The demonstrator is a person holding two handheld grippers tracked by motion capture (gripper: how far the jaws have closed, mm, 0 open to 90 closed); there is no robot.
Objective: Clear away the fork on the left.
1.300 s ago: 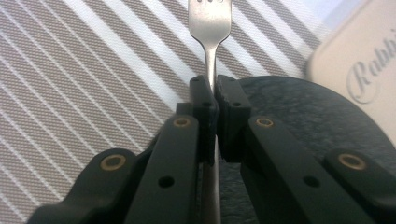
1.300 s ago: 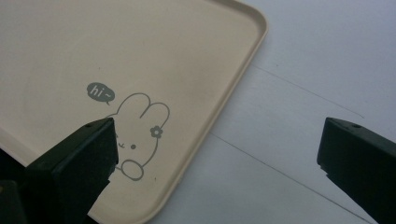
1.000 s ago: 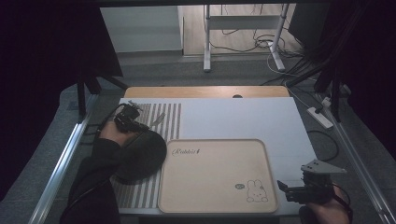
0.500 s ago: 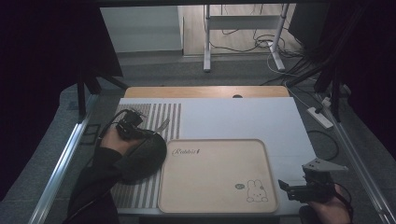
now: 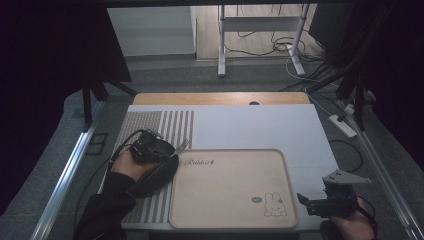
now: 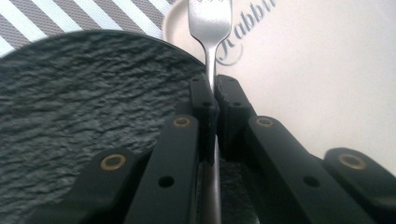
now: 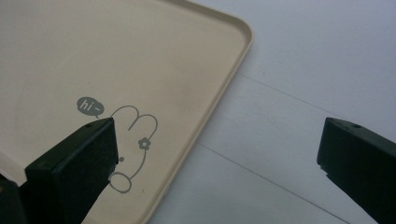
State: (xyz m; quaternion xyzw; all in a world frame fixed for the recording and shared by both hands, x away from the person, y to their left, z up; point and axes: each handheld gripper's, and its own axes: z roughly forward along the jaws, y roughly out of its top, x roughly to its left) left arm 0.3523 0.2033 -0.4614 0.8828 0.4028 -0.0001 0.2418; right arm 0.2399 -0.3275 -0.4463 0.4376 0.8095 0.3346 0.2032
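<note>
Dark, rough-textured round slate plate (image 5: 152, 175) sits on the striped placemat (image 5: 165, 125) at the left of the white table (image 5: 260, 125), right up against the left edge of the beige rectangular tray with a rabbit drawing (image 5: 230, 210). From the high view, the left tool (image 5: 160, 148) hovers over that plate with a silver metal fork (image 5: 181, 145) poking out toward the tray's corner. The right tool (image 5: 312, 200) sits near the tray's lower right corner, above the table.

Left gripper view: the left tool (image 6: 211, 91) is clenched tight on the fork (image 6: 210, 18) handle, tines pointing ahead over the tray's rim, the slate plate (image 6: 84, 102) underneath.

Right gripper view: the right tool (image 7: 219, 140) is released, jaws wide apart, one over the rabbit print on the tray (image 7: 116, 56), the other over bare table (image 7: 303, 70).
</note>
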